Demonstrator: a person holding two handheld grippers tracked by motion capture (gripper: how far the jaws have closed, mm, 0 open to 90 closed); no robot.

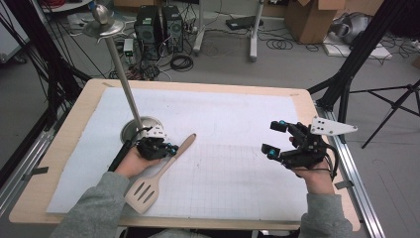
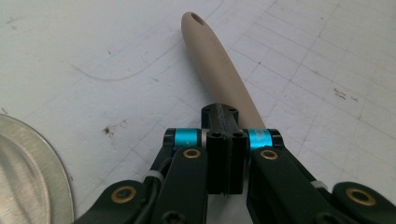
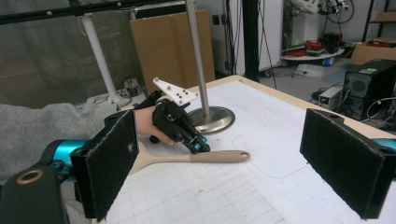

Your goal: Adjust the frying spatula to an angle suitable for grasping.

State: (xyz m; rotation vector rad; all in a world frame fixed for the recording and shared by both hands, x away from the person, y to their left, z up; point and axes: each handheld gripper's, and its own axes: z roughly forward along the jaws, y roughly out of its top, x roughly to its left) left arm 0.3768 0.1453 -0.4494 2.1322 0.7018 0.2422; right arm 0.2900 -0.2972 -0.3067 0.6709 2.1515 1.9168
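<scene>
A beige slotted spatula (image 1: 163, 171) lies flat on the white gridded sheet (image 1: 237, 124), its handle pointing up and right. My left gripper (image 1: 171, 148) is above the middle of the handle, jaws pressed together. In the left gripper view the shut tips (image 2: 222, 114) rest on top of the handle (image 2: 219, 60), which runs on beyond them with nothing between the pads. The right gripper view shows that left gripper (image 3: 198, 147) touching the spatula (image 3: 210, 157) from above. My right gripper (image 1: 274, 137) hovers at the right with its jaws wide open and empty (image 3: 229, 163).
A metal stand with a round base (image 1: 141, 126) and a tall thin pole (image 1: 119, 69) rises just behind my left hand. The wooden table edge (image 1: 307, 106) frames the sheet. Tripod legs, cables and computer cases stand on the floor beyond.
</scene>
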